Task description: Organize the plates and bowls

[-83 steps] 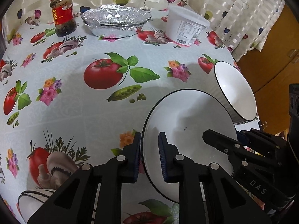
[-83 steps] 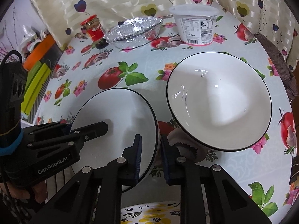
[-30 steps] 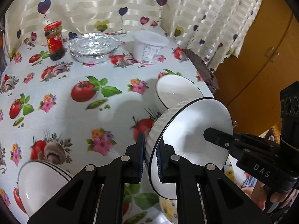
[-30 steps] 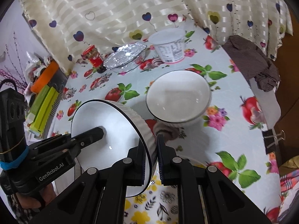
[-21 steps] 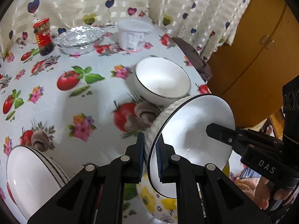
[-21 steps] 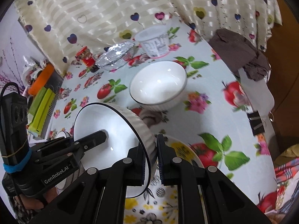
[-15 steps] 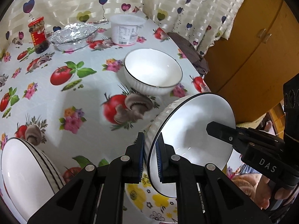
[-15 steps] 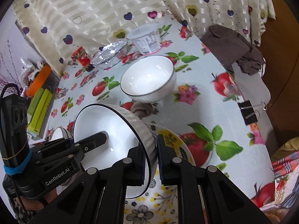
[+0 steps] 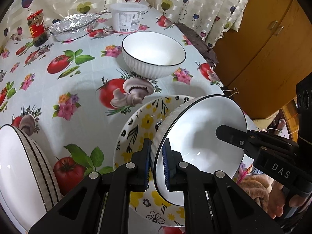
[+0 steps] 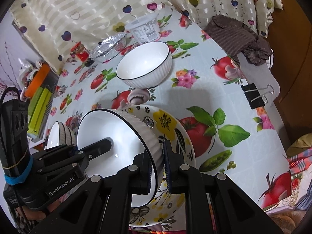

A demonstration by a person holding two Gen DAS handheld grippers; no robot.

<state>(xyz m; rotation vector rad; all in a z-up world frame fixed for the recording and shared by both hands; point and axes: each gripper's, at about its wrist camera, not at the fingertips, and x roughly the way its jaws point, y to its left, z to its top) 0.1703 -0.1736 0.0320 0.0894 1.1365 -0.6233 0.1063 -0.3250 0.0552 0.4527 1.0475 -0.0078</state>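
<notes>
A white ribbed bowl with a black rim (image 9: 200, 136) (image 10: 109, 136) hangs tilted just above a yellow-flowered plate (image 9: 136, 128) (image 10: 175, 132) at the table's near edge. My left gripper (image 9: 157, 146) is shut on the bowl's left rim. My right gripper (image 10: 158, 156) is shut on its right rim. Each view shows one finger of the other gripper inside the bowl. A second white bowl (image 9: 154, 52) (image 10: 144, 64) stands upright farther back. A stack of white bowls (image 9: 19, 165) (image 10: 58, 134) sits at the near left.
At the back stand a foil dish (image 9: 74, 25), a white tub (image 9: 127, 17) and a red jar (image 9: 37, 27). A brown cloth (image 10: 239, 35) and a binder clip (image 10: 253, 95) lie at the right table edge, beside a wooden cabinet (image 9: 263, 39).
Both grippers have carried the held bowl back toward the near edge and lower. The flowered plate has come into view under it. The second bowl has stayed where it stood.
</notes>
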